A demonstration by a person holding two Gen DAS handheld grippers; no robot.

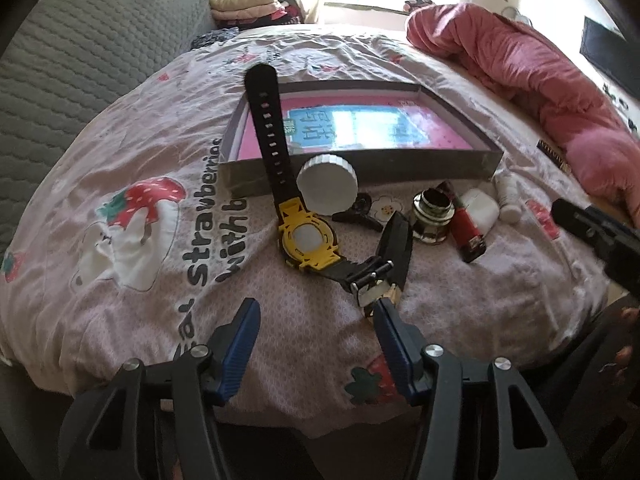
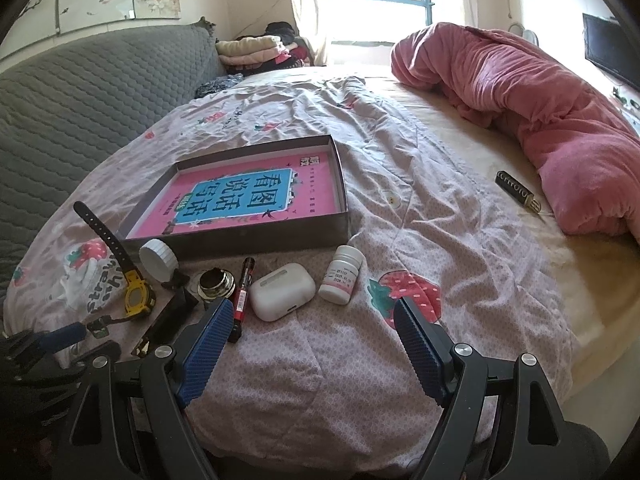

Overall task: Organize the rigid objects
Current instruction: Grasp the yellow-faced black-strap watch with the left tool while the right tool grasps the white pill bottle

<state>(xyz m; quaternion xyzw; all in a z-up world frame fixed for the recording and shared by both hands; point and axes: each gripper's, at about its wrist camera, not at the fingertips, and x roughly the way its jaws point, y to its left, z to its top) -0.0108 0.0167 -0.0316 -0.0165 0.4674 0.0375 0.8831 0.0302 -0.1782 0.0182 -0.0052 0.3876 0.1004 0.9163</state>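
A grey box (image 1: 360, 166) (image 2: 240, 242) with a pink book in it lies on the bed. In front of it lie a yellow watch (image 1: 308, 236) (image 2: 138, 294), a white jar lid (image 1: 328, 186) (image 2: 158, 258), a black hair clip (image 1: 360, 212), a metal ring (image 1: 434, 212) (image 2: 216, 284), a red marker (image 1: 466, 226) (image 2: 242, 292), a white earbud case (image 1: 480, 210) (image 2: 282, 296), a white pill bottle (image 1: 508, 196) (image 2: 340, 274) and a black flat piece (image 1: 396, 252) (image 2: 172, 318). My left gripper (image 1: 316, 312) is open just before the watch buckle. My right gripper (image 2: 314, 312) is open before the earbud case and bottle.
A rumpled pink blanket (image 2: 520, 96) lies at the far right of the bed, with a small black comb (image 2: 516, 192) beside it. A grey quilted headboard (image 2: 80, 92) runs along the left. Folded clothes (image 2: 256, 50) sit by the window.
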